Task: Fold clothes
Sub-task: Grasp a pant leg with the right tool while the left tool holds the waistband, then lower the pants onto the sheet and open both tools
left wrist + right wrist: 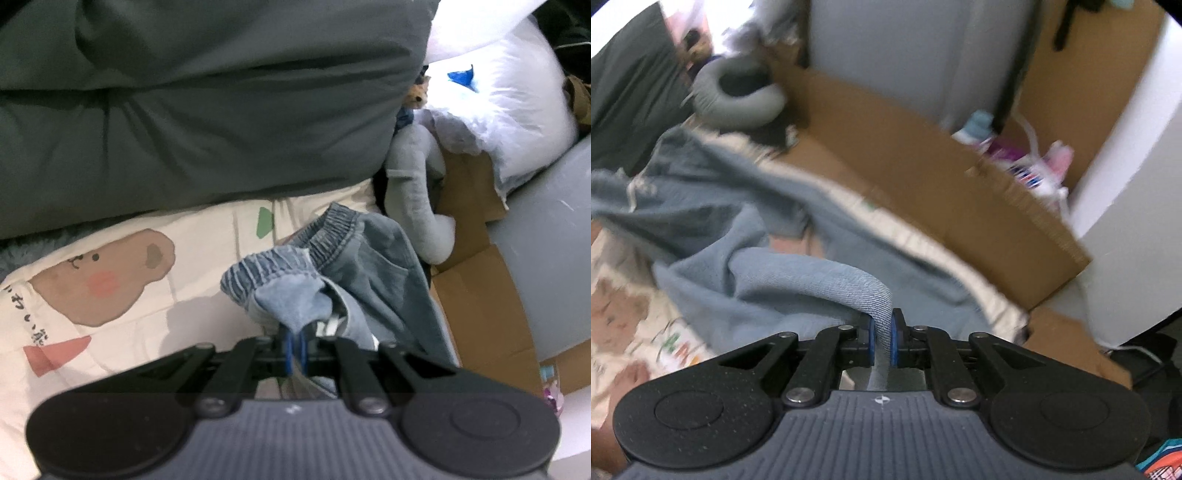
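Denim trousers (354,258) — pinched by both tongs

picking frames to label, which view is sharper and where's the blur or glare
Left wrist view: sharper; denim pants and bear-print sheet read clearly, but the white plastic bag is blown out. Right wrist view: motion-smeared across the cardboard box and sheet; only the denim fold at the right gripper stays crisp.

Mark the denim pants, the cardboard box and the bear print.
denim pants (365,254), left wrist view, leg panel below the elastic waistband
cardboard box (923,155), right wrist view, inner wall
bear print (107,273), left wrist view, face
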`<move>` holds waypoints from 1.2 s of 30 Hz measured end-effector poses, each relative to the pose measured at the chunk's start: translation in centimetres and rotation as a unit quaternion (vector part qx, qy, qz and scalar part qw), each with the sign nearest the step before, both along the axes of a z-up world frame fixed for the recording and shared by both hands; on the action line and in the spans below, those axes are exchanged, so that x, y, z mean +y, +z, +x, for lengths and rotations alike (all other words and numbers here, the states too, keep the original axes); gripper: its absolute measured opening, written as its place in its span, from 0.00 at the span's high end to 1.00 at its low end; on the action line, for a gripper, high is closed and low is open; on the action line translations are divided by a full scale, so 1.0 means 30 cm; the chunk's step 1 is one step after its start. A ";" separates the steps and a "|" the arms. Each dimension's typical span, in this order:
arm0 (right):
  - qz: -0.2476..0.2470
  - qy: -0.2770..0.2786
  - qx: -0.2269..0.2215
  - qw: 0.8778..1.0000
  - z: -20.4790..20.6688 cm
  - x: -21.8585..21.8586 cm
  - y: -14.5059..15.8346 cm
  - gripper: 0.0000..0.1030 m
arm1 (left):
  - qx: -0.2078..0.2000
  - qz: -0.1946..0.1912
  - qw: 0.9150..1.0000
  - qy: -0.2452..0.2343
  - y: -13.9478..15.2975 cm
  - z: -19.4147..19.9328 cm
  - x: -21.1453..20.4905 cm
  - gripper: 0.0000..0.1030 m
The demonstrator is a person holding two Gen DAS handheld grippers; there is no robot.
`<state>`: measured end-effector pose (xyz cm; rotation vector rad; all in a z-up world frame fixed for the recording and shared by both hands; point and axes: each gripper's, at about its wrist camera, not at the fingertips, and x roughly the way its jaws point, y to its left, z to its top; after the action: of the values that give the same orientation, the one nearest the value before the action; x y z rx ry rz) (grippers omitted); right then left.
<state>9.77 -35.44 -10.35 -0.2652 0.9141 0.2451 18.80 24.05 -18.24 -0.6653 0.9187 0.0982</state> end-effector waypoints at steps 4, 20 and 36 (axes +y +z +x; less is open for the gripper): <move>-0.009 -0.006 -0.002 1.000 0.003 -0.044 -0.070 0.94 | 0.013 0.001 1.000 0.002 -0.046 -0.018 0.008 0.96; -0.003 -0.067 0.143 0.987 -0.198 -0.144 -0.516 0.91 | 0.070 0.013 0.997 0.006 -0.217 -0.078 0.048 0.97; 0.021 -0.149 0.132 0.980 -0.260 -0.244 -0.375 0.86 | 0.108 0.011 0.994 0.005 -0.170 -0.190 0.097 0.83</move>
<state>1.96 -42.75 -21.59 -0.0540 1.1958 0.0219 13.09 26.97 -23.35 -0.6479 1.1209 0.1924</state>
